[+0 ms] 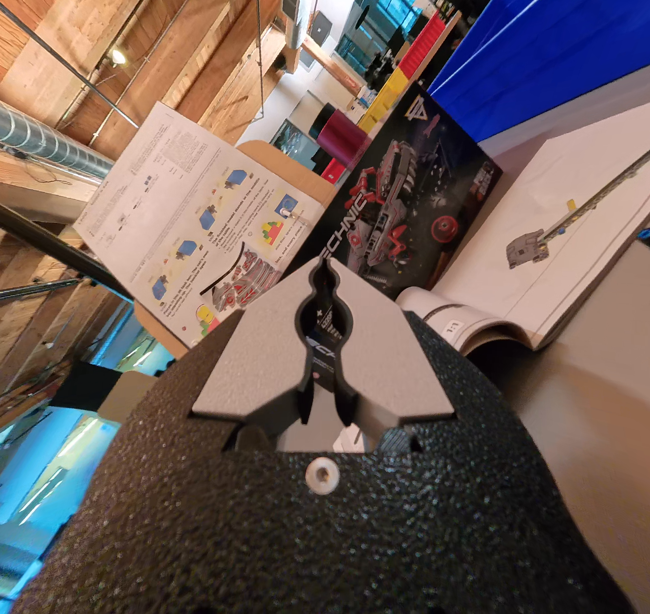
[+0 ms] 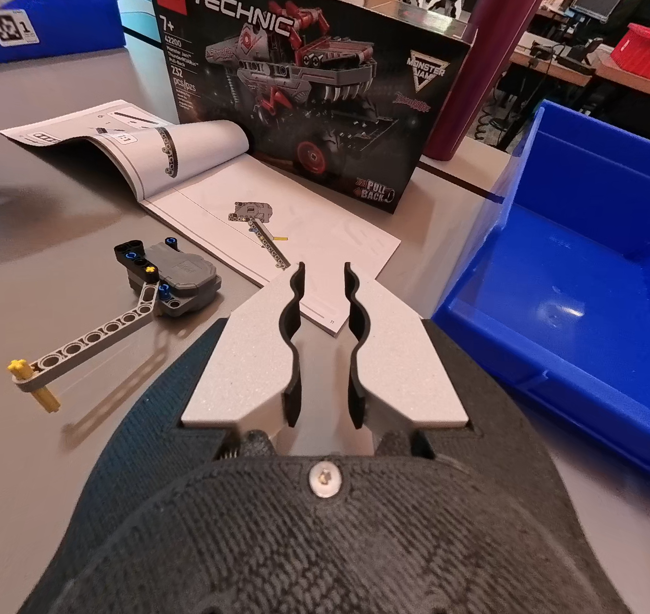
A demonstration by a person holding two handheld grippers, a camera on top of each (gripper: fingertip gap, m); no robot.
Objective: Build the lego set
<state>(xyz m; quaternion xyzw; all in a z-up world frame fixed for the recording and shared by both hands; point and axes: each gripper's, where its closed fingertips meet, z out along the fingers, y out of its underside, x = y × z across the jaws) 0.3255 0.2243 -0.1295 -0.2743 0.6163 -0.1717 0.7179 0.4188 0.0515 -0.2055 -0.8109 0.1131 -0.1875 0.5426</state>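
The part-built model (image 2: 169,285) lies on the grey table at left in the right wrist view: a dark grey motor block with black beam and blue pins. A long light grey beam (image 2: 95,338) runs from it to a yellow axle (image 2: 33,384) at its end. My right gripper (image 2: 323,270) is open and empty, to the right of the model, over the corner of the open instruction booklet (image 2: 281,231). My left gripper (image 1: 326,264) is shut with nothing between its tips, rolled sideways and raised, pointing at the set's box (image 1: 404,210). The booklet (image 1: 527,227) also shows there.
The black set box (image 2: 316,87) stands behind the booklet. A blue bin (image 2: 562,280) sits at right and another blue bin (image 2: 59,9) at far left. A maroon cylinder (image 2: 492,69) stands behind the box. A printed sheet on cardboard (image 1: 197,217) leans at the back. About 20 cm separates my left fingertips from my right.
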